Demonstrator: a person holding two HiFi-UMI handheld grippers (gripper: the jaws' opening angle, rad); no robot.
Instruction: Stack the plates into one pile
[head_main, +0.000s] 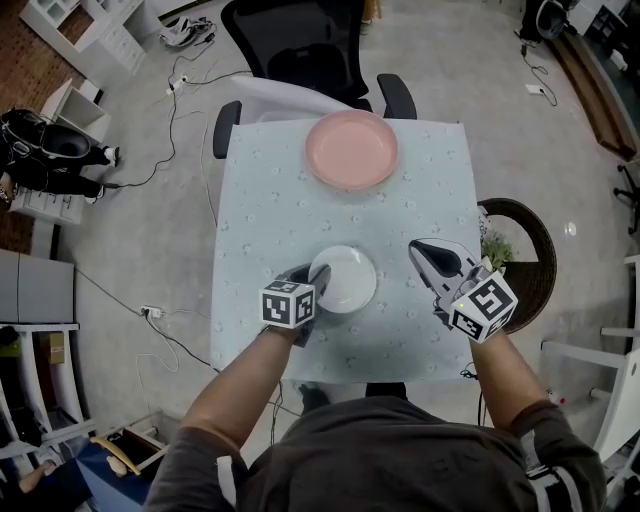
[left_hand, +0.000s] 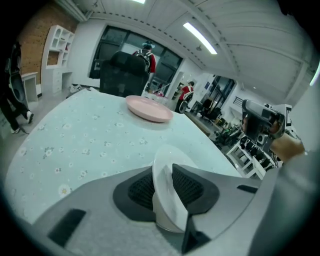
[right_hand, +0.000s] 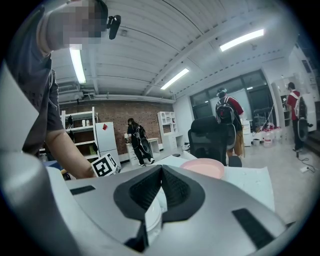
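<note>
We see left claw (left_hand: 167, 172) jaws somewhat apart, astride left rim of white plate (head_main: 345, 278), not clamping it as far as we can tell. Then right claw (head_main: 420, 250) jaws together, holding nothing, near right of white plate. White plate lies alone on table (head_main: 270, 230). Pink plate (head_main: 351, 149) well beyond white plate. We judge nothing stacked yet; lift and carry remain

Tbl (head_main: 445, 345) w/ cloth (head_main: 270, 220), pink plate (head_main: 351, 149), white plate (head_main: 347, 280)

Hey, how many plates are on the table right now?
2. A pink plate sits at the far edge of the table. A white plate lies nearer the person, its rim between the left gripper's jaws. No others show.
</note>
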